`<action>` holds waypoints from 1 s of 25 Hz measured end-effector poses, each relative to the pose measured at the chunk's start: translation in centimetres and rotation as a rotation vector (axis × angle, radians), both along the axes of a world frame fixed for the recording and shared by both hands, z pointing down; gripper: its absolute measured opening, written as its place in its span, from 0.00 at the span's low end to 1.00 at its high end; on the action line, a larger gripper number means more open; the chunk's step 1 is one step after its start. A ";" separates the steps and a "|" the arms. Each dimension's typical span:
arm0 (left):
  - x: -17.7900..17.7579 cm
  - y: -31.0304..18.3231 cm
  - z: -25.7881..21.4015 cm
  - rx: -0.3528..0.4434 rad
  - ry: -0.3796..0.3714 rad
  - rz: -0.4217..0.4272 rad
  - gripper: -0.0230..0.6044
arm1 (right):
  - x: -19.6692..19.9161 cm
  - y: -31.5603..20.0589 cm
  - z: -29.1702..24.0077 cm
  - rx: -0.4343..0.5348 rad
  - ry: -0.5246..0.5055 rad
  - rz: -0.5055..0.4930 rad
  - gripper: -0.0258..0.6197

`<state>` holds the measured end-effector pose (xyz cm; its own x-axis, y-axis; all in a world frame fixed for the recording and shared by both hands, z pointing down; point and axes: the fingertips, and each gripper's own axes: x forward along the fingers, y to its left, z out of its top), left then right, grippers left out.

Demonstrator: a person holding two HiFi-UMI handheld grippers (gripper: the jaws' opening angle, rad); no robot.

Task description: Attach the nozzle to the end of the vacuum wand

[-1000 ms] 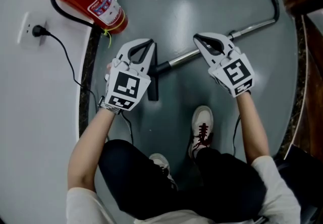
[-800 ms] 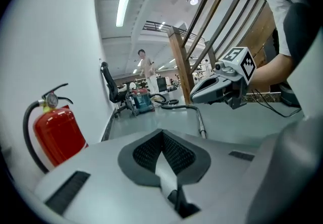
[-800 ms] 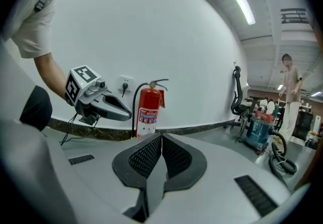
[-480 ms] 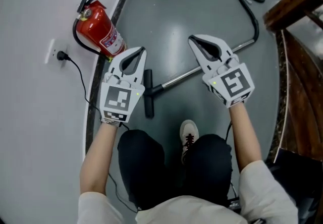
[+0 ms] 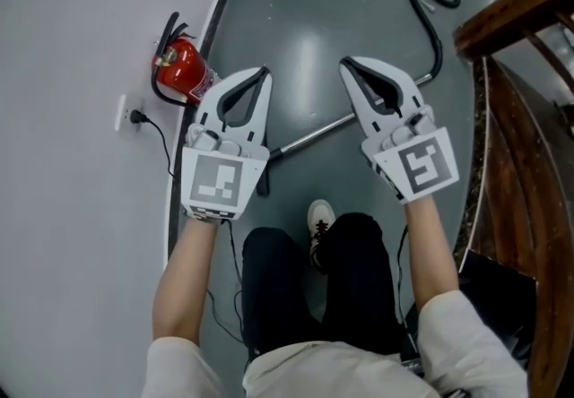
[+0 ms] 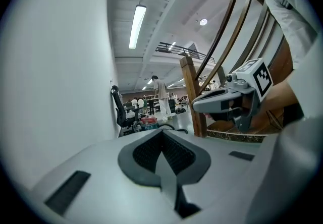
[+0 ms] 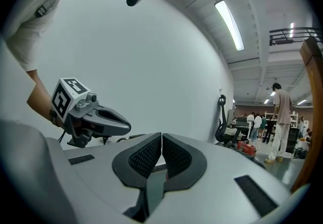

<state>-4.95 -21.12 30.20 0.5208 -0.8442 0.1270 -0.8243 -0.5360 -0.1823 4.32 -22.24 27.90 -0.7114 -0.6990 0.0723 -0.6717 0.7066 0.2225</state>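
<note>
The metal vacuum wand point(image 5: 316, 133) lies on the grey floor, running up-right toward a black hose point(image 5: 436, 21). Its black nozzle point(image 5: 263, 185) peeks out at the wand's lower-left end, mostly hidden under my left gripper. My left gripper point(image 5: 262, 73) and right gripper point(image 5: 345, 64) are held side by side, high above the floor, both shut and empty. In the left gripper view the jaws point(image 6: 162, 133) are pressed together, with the right gripper point(image 6: 222, 103) beside them. The right gripper view shows its jaws point(image 7: 161, 137) shut and the left gripper point(image 7: 96, 117) alongside.
A red fire extinguisher point(image 5: 183, 68) stands by the white wall near a plugged outlet point(image 5: 134, 116). A wooden stair railing point(image 5: 511, 2) runs along the right. My shoe point(image 5: 318, 217) is near the wand. An office chair point(image 6: 120, 112) and people stand far off.
Both grippers and the head camera have risen; the floor, wand and extinguisher look smaller and farther. The legs went from bent to straighter. Both grippers stayed shut.
</note>
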 end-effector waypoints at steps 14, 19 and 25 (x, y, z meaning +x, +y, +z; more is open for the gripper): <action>1.4 3.1 -28.7 -0.022 0.134 -0.011 0.04 | 0.7 3.5 -29.4 0.040 -0.027 0.004 0.09; 0.0 4.4 -36.4 -0.018 0.168 -0.019 0.04 | -0.2 5.0 -37.2 0.046 -0.044 0.014 0.09; -0.4 7.2 -43.6 0.029 0.171 -0.008 0.04 | -0.9 7.8 -44.6 0.073 -0.074 0.018 0.09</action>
